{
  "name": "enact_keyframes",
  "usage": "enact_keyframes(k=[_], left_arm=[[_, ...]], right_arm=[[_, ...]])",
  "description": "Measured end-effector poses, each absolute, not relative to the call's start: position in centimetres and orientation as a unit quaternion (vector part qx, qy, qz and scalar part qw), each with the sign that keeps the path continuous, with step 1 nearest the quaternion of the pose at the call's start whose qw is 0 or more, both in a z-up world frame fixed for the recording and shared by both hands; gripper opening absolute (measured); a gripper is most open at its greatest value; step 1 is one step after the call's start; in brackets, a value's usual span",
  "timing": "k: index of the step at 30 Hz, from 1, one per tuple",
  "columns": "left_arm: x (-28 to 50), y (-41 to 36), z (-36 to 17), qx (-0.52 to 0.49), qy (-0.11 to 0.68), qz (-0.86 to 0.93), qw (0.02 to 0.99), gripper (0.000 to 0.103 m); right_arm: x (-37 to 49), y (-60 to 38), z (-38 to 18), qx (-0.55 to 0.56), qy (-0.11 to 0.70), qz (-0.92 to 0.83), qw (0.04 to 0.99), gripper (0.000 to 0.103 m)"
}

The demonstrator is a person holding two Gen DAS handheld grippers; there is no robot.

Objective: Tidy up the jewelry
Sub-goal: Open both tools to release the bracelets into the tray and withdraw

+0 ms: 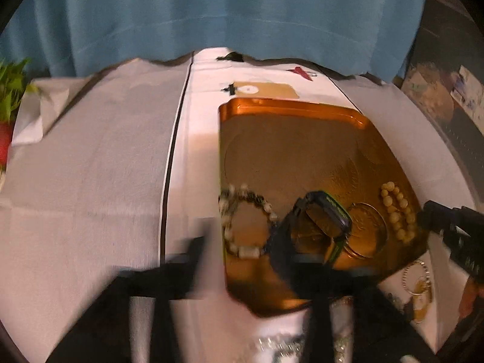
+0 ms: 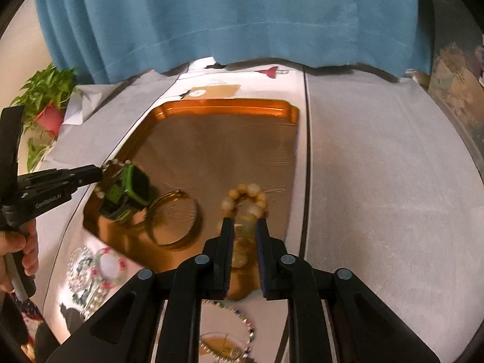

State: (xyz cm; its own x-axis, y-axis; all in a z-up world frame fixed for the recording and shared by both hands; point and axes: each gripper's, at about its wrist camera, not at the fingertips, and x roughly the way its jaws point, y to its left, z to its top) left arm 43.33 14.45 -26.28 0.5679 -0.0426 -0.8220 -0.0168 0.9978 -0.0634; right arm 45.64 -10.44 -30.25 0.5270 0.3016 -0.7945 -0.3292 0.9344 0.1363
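A copper tray (image 1: 302,139) (image 2: 217,139) lies on the white table. In it lie a white-and-dark bead bracelet (image 1: 242,220), a green-and-black watch (image 1: 323,220) (image 2: 130,193), a gold bangle (image 1: 366,230) (image 2: 174,220) and a yellow bead bracelet (image 1: 399,211) (image 2: 245,202). My left gripper (image 1: 251,260) is blurred and open over the tray's near left corner, its tip by the watch in the right wrist view (image 2: 90,177). My right gripper (image 2: 244,227) is narrowly open around the yellow bead bracelet, which rests on the tray.
More bracelets lie on the table in front of the tray: pink-green and crystal ones (image 2: 99,269), a rhinestone ring (image 2: 230,332), a silver chain hoop (image 1: 417,278). A tan card (image 1: 266,90) and a red clip (image 1: 302,72) lie behind the tray. A potted plant (image 2: 45,103) stands far left.
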Motion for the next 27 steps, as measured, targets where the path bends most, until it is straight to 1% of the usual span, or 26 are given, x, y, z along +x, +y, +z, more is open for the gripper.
enact_keyframes(k=[1, 2, 4, 9, 15, 22, 24, 26, 27], left_arm=[[42.6, 14.4, -25.8, -0.036, 0.452, -0.002, 0.891, 0.091], [41.8, 14.4, -25.2, -0.032, 0.437, 0.002, 0.899, 0.092], [40.5, 13.8, -24.1, -0.012, 0.419, 0.012, 0.908, 0.093], [36.6, 12.5, -21.6, -0.003, 0.407, 0.008, 0.913, 0.093], [31.3, 10.9, -18.4, -0.018, 0.381, -0.016, 0.924, 0.095], [24.8, 9.5, -14.1, -0.048, 0.343, -0.004, 0.938, 0.1], [22.8, 9.0, -12.9, -0.053, 0.333, 0.008, 0.941, 0.102], [21.1, 8.6, -11.9, -0.058, 0.319, 0.006, 0.946, 0.102], [20.2, 8.4, -11.4, -0.058, 0.31, 0.007, 0.949, 0.102]], right_arm=[[45.4, -10.6, -30.0, -0.012, 0.45, 0.176, 0.875, 0.07], [44.7, -11.0, -29.4, -0.001, 0.438, 0.176, 0.882, 0.088], [43.6, -11.5, -28.6, 0.014, 0.423, 0.178, 0.888, 0.088], [40.4, -11.9, -27.4, 0.027, 0.423, 0.176, 0.888, 0.089], [34.6, -11.6, -24.4, 0.007, 0.401, 0.159, 0.902, 0.089], [26.7, -11.5, -19.2, -0.021, 0.342, 0.185, 0.921, 0.09], [24.7, -11.7, -17.7, -0.019, 0.32, 0.185, 0.929, 0.098], [22.5, -12.0, -16.1, -0.007, 0.294, 0.187, 0.937, 0.103], [21.5, -12.2, -15.3, -0.005, 0.284, 0.188, 0.94, 0.103]])
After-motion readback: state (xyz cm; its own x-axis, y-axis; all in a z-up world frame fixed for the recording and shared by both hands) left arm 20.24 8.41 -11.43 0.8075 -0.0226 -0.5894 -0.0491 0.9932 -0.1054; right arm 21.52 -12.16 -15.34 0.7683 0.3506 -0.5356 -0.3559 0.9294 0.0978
